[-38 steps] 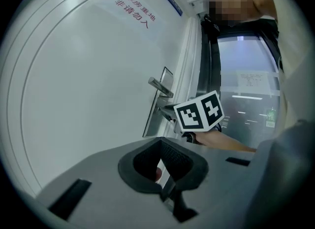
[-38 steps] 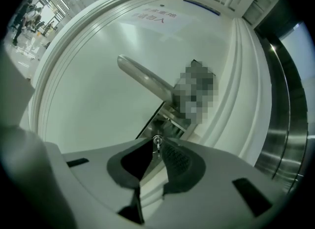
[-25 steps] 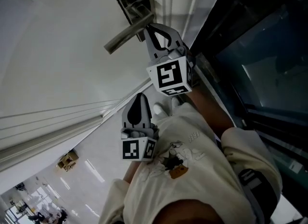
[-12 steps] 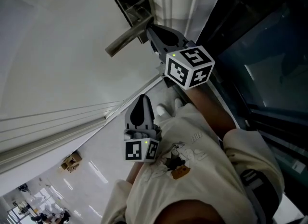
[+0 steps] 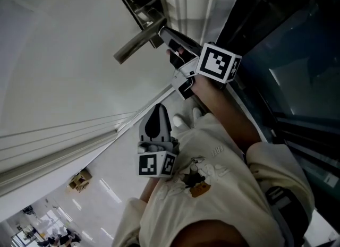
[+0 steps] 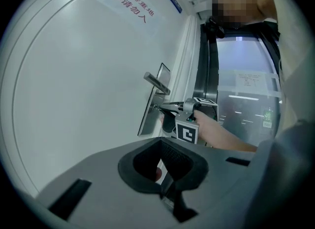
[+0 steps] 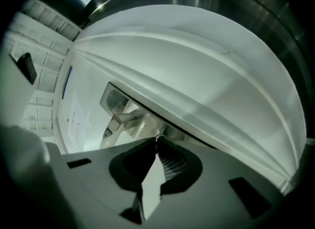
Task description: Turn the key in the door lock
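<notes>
Pinching the key point(image 7: 158, 137), the right hand-held gripper point(image 7: 157, 143) shows that grip only in its own view.

Two lines of red Chinese characters point(image 6: 135, 5) are printed high on the white door point(image 6: 74, 100); they appear to read 库房重地 and 非请勿入. A blue plate point(image 6: 173, 0) above them, a paper notice point(image 6: 251, 80) on the glass beside the door, and small lettering point(image 5: 214, 149) on the person's shirt point(image 5: 223, 187) all carry print too small or blurred to read
</notes>
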`<state>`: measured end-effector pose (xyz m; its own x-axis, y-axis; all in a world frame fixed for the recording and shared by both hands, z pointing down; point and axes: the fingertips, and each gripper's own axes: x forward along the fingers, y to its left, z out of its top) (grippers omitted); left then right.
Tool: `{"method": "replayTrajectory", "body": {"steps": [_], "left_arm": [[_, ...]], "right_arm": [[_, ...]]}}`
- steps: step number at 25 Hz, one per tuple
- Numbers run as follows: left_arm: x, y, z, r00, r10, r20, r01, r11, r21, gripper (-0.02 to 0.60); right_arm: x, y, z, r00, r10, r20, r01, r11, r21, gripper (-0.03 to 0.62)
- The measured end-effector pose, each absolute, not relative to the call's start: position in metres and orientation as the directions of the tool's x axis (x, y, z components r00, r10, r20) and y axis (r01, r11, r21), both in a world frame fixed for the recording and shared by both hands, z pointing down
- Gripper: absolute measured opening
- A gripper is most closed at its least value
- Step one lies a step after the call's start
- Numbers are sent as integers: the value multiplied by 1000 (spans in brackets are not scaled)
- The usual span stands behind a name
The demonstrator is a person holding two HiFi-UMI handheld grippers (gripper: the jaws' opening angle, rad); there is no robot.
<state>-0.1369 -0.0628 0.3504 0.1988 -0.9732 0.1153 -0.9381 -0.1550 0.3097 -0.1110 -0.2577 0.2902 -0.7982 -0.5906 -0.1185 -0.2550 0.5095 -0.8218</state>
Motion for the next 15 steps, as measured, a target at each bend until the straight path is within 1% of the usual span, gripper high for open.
{"method": "replayTrajectory", "body": {"steps": [4, 9, 15], "left_arm": [[-137, -63, 352, 201, -973, 117, -938, -156, 309, 5], [-137, -64, 352, 200, -973, 119, -939, -155, 307, 6], [-134, -65, 353, 207, -971, 121, -938, -161, 308, 6]], "right_arm": [[-112, -258, 292, -797, -584, -154, -146, 434, -889, 22], [-107, -260, 302, -794, -593, -131, -109, 352, -930, 21], [-109, -260, 303, -798, -578, -170, 17, 261, -965, 21]]}}
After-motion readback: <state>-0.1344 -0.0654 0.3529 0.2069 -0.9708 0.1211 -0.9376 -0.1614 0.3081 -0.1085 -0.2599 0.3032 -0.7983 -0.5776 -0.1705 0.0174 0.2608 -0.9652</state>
